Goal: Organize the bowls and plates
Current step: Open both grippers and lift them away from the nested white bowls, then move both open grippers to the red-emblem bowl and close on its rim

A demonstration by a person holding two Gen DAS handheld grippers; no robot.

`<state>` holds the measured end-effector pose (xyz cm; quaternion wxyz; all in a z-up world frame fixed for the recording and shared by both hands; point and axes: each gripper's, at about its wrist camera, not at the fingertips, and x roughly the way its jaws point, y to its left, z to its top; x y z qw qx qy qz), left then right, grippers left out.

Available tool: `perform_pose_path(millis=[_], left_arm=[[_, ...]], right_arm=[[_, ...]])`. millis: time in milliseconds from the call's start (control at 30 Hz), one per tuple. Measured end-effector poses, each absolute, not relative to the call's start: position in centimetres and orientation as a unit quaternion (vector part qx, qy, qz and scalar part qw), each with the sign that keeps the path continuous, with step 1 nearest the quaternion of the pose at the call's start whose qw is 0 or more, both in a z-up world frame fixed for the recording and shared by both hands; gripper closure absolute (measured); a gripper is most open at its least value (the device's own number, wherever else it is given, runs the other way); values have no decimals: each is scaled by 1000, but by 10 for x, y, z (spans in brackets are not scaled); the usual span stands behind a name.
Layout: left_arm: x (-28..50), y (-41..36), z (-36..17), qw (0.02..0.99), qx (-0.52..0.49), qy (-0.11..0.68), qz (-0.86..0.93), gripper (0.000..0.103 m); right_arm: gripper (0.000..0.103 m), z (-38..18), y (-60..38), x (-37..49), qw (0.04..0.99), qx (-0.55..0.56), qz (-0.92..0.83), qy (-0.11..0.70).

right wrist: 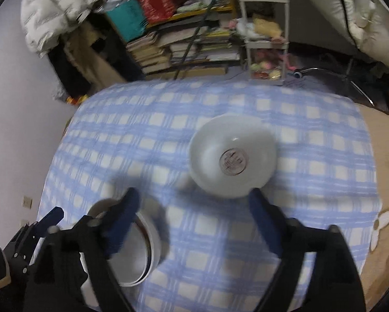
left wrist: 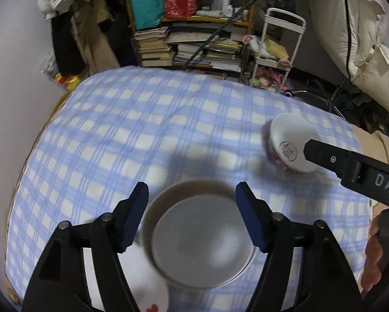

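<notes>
blue-checked cloth carries a round metal-lined bowl and a white ceramic bowl; left tongs and right tongs both released, gripping nothing

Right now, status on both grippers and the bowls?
Left gripper open above grey metal bowl. Right gripper open, white ceramic bowl ahead on checked cloth. Nothing blocking.

Perhaps "DAS" on right gripper

Blue-white checked cloth, white bowl, grey plate
</notes>
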<state>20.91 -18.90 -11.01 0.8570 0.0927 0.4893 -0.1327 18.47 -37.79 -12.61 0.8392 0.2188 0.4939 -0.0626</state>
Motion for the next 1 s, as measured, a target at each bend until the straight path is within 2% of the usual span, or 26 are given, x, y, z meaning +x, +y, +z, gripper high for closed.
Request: perform_pose_path(millis=[33,100,500,667,767,833,867,900,1000], left_arm=[[212,-195,-109,857,91,488,-136,27],[217,-207,-109,858,85,486,-142,25],[248,-272,-133,837,98,511,-172,25],[259,-285,-151,824,65,526,-201,25],[264,-291,-161,813,54,541,-206,25],[266,-297,-168,809,55,548,-207,28],[267,-300,-171,806,59,550,-211,31],[268,-304,-173,800,63,554,-220,40],[269,-312,-181,790,76,563,-231,58]], right_arm=[[3,-126,-383,184,839,230,-62,490],[3,-128,-398,186,833,259,-62,485],[3,-161,-463,190,801,353,-107,473],[9,-180,-475,194,791,354,-113,486],[16,-188,-479,198,788,348,-118,495],[26,-193,-479,201,788,338,-119,501],[28,-196,-479,203,785,337,-116,506],[35,-200,-480,204,782,340,-113,510],[58,-213,-482,207,766,352,-108,526]])
